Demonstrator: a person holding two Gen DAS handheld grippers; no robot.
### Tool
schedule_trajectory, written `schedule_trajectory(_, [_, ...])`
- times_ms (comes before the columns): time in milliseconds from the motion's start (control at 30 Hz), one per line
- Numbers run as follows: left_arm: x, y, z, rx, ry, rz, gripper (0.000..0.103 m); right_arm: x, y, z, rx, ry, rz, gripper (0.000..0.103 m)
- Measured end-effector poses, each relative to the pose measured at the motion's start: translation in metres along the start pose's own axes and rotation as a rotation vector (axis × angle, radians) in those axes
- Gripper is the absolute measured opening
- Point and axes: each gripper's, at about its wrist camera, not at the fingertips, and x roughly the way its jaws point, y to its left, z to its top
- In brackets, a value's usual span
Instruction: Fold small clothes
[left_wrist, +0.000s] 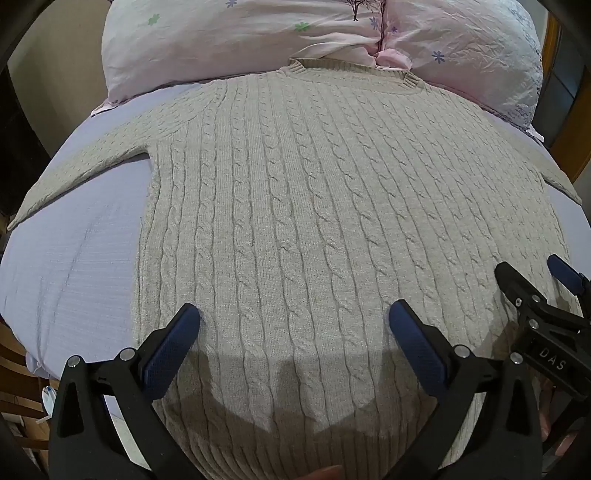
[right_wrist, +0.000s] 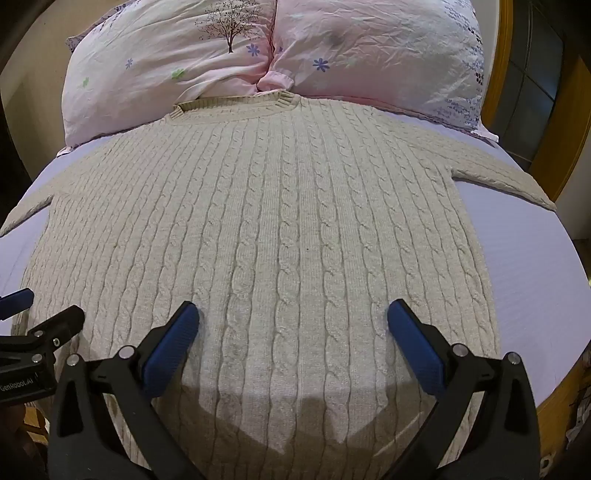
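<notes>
Bed (right_wrist: 535, 266) with lavender sheet; two pink floral pillows (right_wrist: 177, 55) at its head. Wooden-framed glazed door (right_wrist: 535, 92) right. Beige wall (left_wrist: 55, 55) left.

"DAS" marks the right hand-held gripper (left_wrist: 532, 288); "GenRobot.AI" marks the left hand-held gripper (right_wrist: 40, 306).

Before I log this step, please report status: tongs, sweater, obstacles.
Left tongs open, right tongs open, both above the hem end. Sweater flat on bed, sleeves spread, unfolded. Collar near pillows; nothing on the sweater.
</notes>
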Motion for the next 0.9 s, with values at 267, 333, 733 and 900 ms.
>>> schedule_trajectory(267, [-0.0001, 0.0000, 0.0000, 0.000, -0.001, 0.000, 0.102, -0.0001, 0.0000, 0.0000, 0.000, 0.001, 0.000, 0.101])
schedule_trajectory(333, [-0.0001, 0.0000, 0.0000, 0.000, -0.001, 0.000, 0.102, -0.0001, 0.0000, 0.0000, 0.000, 0.001, 0.000, 0.101])
schedule_trajectory(733, [-0.0001, 0.0000, 0.0000, 0.000, -0.001, 0.000, 0.102, -0.0001, 0.0002, 0.0007, 0.000, 0.006, 0.000, 0.101])
schedule_trajectory(900, [-0.0001, -0.0002, 0.0003, -0.001, -0.001, 0.000, 0.102, 0.0005, -0.0002, 0.0003, -0.001, 0.005, 0.000, 0.101])
